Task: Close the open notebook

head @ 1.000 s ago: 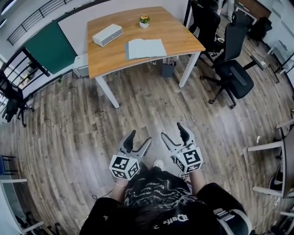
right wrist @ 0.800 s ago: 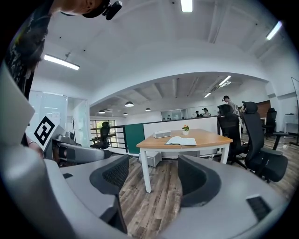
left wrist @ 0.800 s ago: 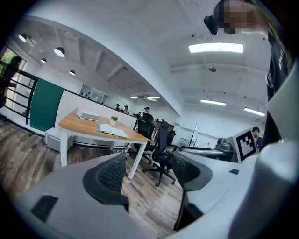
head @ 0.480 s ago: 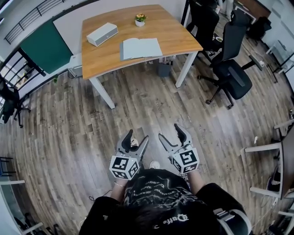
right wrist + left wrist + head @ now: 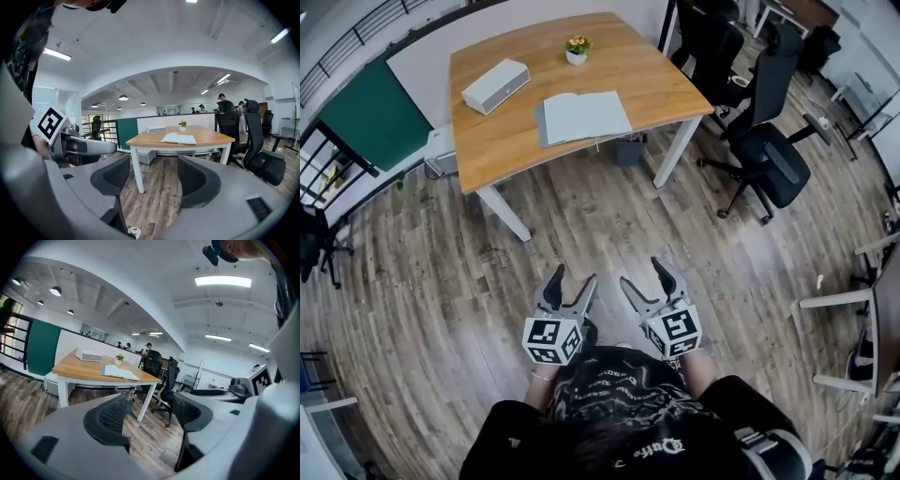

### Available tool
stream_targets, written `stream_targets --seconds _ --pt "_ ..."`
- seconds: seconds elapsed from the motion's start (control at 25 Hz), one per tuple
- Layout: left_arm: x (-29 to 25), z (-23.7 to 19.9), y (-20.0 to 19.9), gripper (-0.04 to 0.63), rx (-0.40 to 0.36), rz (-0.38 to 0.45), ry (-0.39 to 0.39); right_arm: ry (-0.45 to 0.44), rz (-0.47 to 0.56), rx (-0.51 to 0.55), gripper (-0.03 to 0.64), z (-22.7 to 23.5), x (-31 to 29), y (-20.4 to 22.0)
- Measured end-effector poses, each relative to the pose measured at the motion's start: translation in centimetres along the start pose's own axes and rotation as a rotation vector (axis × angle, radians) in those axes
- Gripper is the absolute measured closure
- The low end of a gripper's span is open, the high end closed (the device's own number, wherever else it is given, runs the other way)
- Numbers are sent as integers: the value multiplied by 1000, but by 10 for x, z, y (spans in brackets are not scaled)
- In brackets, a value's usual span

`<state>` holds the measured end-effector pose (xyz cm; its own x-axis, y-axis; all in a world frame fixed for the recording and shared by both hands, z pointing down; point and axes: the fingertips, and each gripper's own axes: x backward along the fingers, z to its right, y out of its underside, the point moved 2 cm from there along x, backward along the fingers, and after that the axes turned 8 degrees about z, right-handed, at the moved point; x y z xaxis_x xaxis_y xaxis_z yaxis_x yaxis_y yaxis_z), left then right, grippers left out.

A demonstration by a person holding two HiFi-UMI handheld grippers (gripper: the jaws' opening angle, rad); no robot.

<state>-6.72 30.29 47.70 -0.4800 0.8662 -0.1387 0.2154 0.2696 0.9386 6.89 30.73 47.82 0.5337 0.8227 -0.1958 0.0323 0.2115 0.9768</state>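
An open notebook with pale pages lies flat on a wooden table far ahead of me; it also shows in the left gripper view as the notebook and in the right gripper view as the notebook. Both grippers hang over the wood floor, well short of the table. My left gripper is open and holds nothing. My right gripper is open too, its jaws spread wide. In their own views the left gripper and right gripper frame bare floor.
On the table stand a white box and a small potted plant. Black office chairs sit right of the table. A green panel and railing lie to the left. White desk edges show at far right.
The table with the notebook has come closer and shifted left in the head view. Both grippers stay open and have drifted slightly up the frame.
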Motion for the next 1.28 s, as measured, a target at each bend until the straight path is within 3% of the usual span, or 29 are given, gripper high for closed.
stream_targets --seconds 0.6,1.08,1.28 --pt "-74 -117 -42 267 -44 -96 87 92 -42 15 314 -14 -136 -23" --pt "-85 -149 -43 267 -46 -126 69 86 -101 31 319 -15 -168 -17" --pt "-102 -171 -44 267 -46 -126 8 64 -99 32 324 7 -195 -16"
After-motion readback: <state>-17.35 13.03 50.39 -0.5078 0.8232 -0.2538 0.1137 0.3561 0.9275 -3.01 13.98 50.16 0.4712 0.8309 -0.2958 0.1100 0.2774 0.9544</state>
